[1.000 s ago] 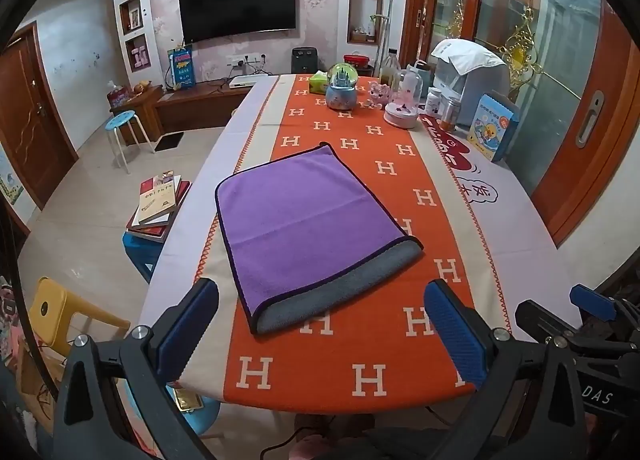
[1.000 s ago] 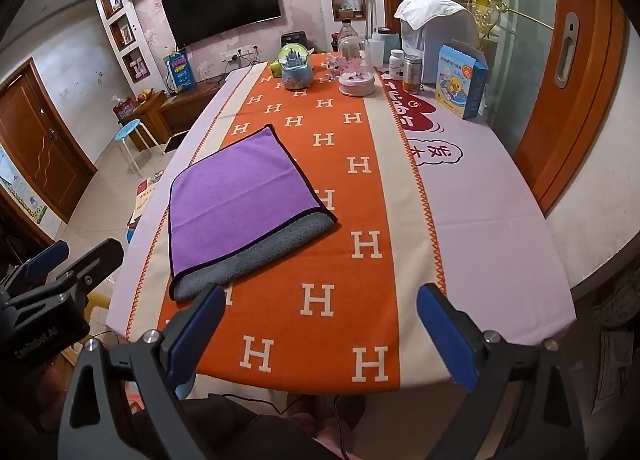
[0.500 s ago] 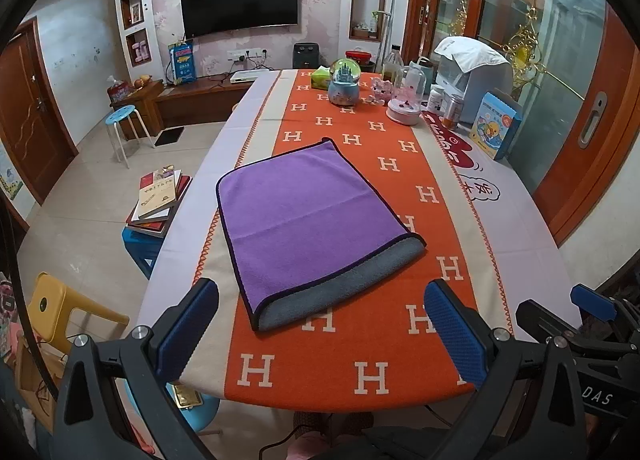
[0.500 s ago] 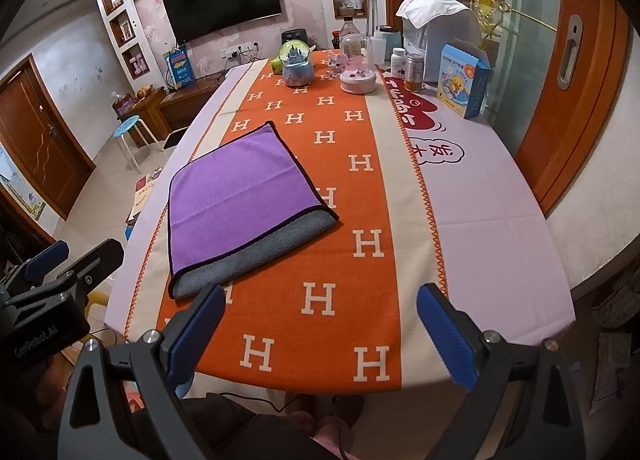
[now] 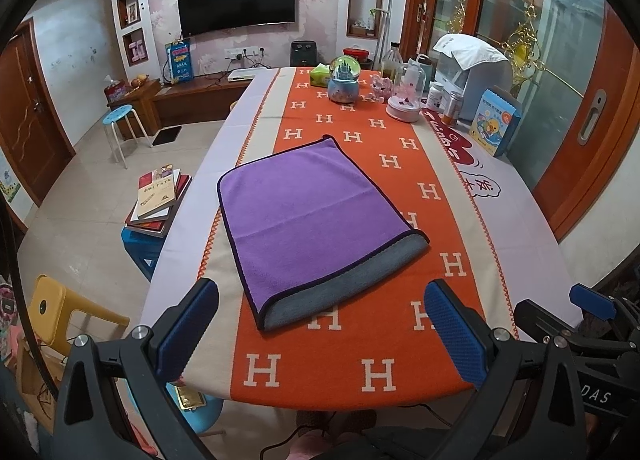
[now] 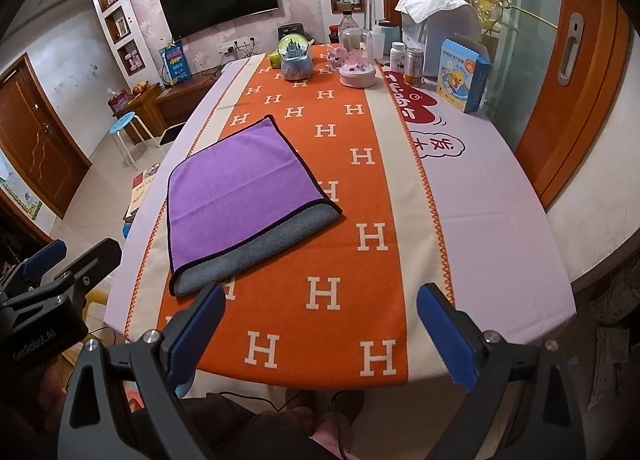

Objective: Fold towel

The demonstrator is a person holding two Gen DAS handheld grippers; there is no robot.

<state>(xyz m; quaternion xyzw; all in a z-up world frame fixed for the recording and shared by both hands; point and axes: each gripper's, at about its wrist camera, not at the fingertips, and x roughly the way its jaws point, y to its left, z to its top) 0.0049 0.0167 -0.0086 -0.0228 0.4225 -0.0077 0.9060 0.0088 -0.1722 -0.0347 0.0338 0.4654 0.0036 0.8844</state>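
A purple towel (image 5: pixel 308 216) with a dark hem lies flat on the orange H-patterned cloth, folded once, its grey underside showing along the near edge (image 5: pixel 344 288). It also shows in the right wrist view (image 6: pixel 240 196). My left gripper (image 5: pixel 320 324) is open and empty, held above the table's near edge just short of the towel. My right gripper (image 6: pixel 320 332) is open and empty, held near the table's front edge, to the right of the towel's near corner.
At the far end stand a snow globe (image 5: pixel 344 80), a pink glass dome (image 5: pixel 406 100), bottles, a covered appliance (image 5: pixel 476 72) and a blue box (image 5: pixel 494 120). Left of the table are stacked books on a stool (image 5: pixel 156 196) and a yellow stool (image 5: pixel 60 312).
Both grippers have risen and drawn back slightly from the table; the towel lies unmoved and both grippers stay open.
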